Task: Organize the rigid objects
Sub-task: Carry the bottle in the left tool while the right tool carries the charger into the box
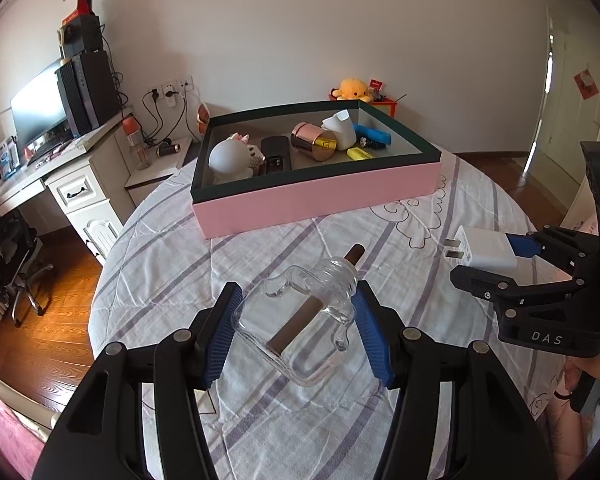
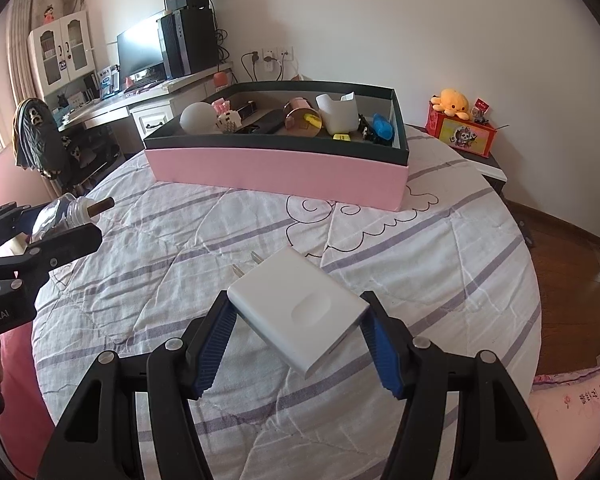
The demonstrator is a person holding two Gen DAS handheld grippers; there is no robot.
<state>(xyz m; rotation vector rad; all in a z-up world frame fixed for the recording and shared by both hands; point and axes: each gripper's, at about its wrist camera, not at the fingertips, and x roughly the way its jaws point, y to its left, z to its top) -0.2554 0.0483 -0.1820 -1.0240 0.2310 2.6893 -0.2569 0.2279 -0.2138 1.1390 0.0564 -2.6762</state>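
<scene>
My left gripper (image 1: 298,312) is shut on a clear glass bottle (image 1: 300,320) with a brown wick rod, held tilted above the bed; the same bottle (image 2: 62,216) shows at the left edge of the right wrist view. My right gripper (image 2: 298,316) is shut on a white plug adapter (image 2: 300,308), its two prongs pointing toward the box. In the left wrist view that adapter (image 1: 486,246) sits at the right. Ahead lies a pink box (image 1: 320,196) with a dark rim (image 2: 276,168), holding several items: a white round lamp, a copper tin, a white cup, blue and yellow pieces.
Both grippers hover over a striped bedspread (image 2: 380,240). A desk with monitor and computer tower (image 1: 84,92) stands to the left, with an office chair (image 2: 40,140). A red box with a yellow plush (image 2: 460,120) sits right of the pink box. Wooden floor lies around the bed.
</scene>
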